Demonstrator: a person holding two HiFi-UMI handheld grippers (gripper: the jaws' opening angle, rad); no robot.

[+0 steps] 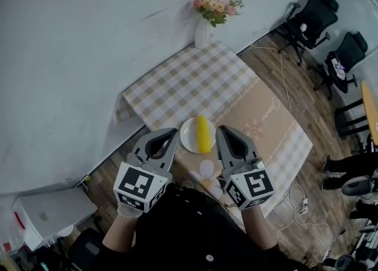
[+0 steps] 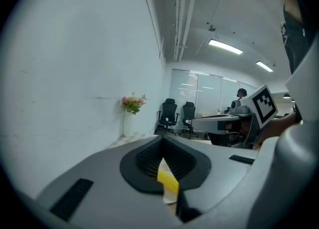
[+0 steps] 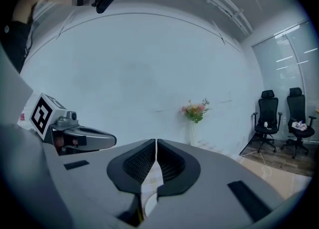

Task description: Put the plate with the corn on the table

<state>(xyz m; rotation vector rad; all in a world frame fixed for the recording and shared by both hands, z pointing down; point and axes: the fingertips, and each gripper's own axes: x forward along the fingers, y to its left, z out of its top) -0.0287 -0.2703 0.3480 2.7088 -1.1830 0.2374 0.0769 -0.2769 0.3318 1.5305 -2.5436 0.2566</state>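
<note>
A white plate [image 1: 189, 140] with a yellow corn cob [image 1: 202, 133] on it lies on the cloth-covered table [image 1: 195, 81], near its front edge. In the head view it sits between my two gripper tips. My left gripper [image 1: 171, 137] is at the plate's left and my right gripper [image 1: 223, 135] at its right, both shut and holding nothing. In the left gripper view the jaws [image 2: 162, 155] meet, and a strip of corn [image 2: 168, 183] and plate [image 2: 170, 199] shows through their slit. The right gripper [image 3: 156, 148] has only a hairline gap, with the plate [image 3: 148, 204] below it.
A white vase of flowers [image 1: 202, 33] stands at the table's far edge by the wall. Black office chairs [image 1: 310, 19] stand on the wooden floor at the right. A white cabinet [image 1: 50, 211] is at the lower left. Cables [image 1: 298, 205] lie right of the table.
</note>
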